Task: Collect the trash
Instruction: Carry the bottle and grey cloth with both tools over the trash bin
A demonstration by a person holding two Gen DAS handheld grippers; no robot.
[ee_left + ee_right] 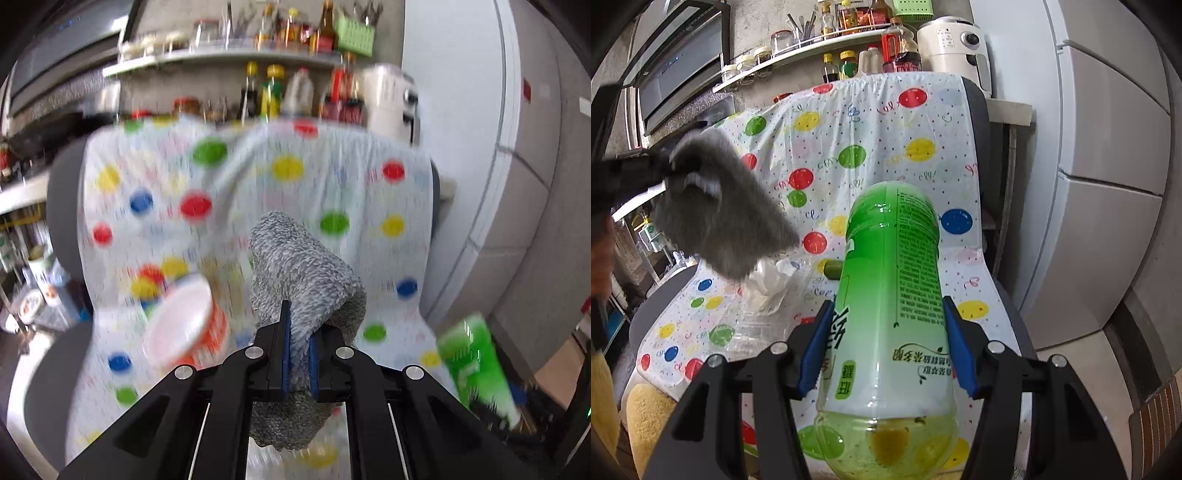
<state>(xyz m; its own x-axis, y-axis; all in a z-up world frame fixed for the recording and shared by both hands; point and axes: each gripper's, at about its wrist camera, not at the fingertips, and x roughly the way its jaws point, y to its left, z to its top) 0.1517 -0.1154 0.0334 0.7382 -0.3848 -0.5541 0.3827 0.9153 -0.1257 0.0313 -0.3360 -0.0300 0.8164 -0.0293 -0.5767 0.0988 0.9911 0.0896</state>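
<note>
Left gripper point(296, 354): blue pads pressed together on a fold of a grey knitted cloth point(299, 273); the cloth bulges up past the fingertips and hangs below them too. Left-wrist view is motion-blurred.
Right gripper point(886, 339): blue pads clamped on either side of a green plastic bottle point(890, 295) — held near its base end, the far end pointing away from the camera. Label print reads upside down; a little yellowish liquid and dark residue sit in the clear end nearest the camera.
Same items, cross-view: cloth and left gripper appear at upper left of the right-wrist view point(716, 210); bottle shows at lower right of the left-wrist view point(476, 365).
Seat surface: a chair draped in a white plastic sheet with coloured balloon spots point(871, 122).
Trash on the sheet: crumpled white tissue point(772, 280) beside clear plastic wrap point(757, 328), just left of the bottle; a white-and-orange cup point(188, 325) — blurred, tilted, left of the cloth.
Background: shelf of jars and sauce bottles point(812, 44), a white appliance point(953, 44) behind the chair, a grey fridge point(1108, 147) at right.
</note>
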